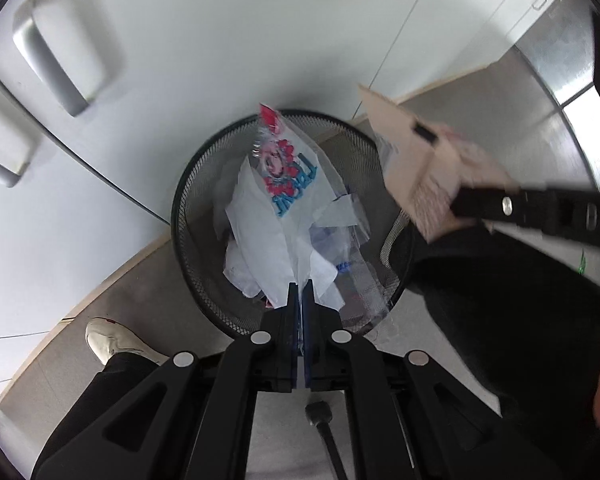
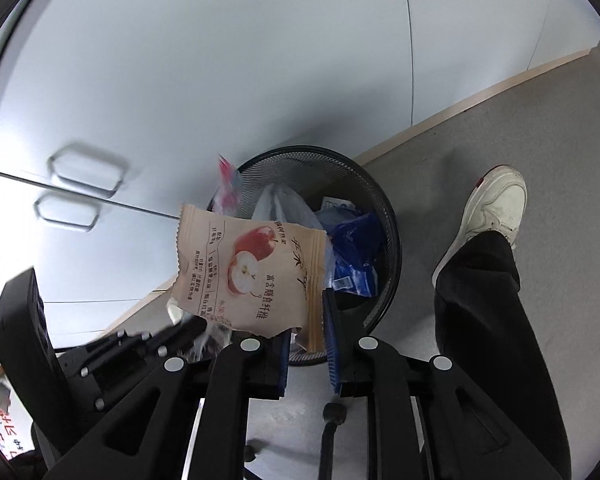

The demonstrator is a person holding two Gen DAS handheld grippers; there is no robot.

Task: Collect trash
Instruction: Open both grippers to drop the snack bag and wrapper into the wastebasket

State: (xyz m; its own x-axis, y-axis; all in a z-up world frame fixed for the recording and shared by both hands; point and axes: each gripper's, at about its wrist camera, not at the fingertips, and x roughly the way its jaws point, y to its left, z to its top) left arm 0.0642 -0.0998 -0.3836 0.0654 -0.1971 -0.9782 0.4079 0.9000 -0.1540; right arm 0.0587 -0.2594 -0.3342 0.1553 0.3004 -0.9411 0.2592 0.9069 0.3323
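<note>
A black mesh wastebasket (image 1: 176,208) (image 2: 396,240) stands on the floor against a white cabinet, directly below both grippers. My left gripper (image 1: 300,292) is shut on a clear plastic bag (image 1: 276,184) with red and blue print, which hangs over the basket's mouth. My right gripper (image 2: 308,328) stands with its jaws apart. A beige snack packet (image 2: 244,272) showing an apple has its edge between them, against the right pad. In the left wrist view the right gripper (image 1: 442,170) and the packet (image 1: 396,128) hover over the basket's right rim. The left gripper (image 2: 188,332) shows blurred at lower left.
Blue wrappers (image 2: 356,248) and white plastic lie inside the basket. White cabinet doors with grey handles (image 1: 56,52) rise behind it. A person's white shoe (image 2: 492,208) and black trouser leg (image 2: 492,320) stand on the grey floor to the right; the other shoe (image 1: 112,340) is at left.
</note>
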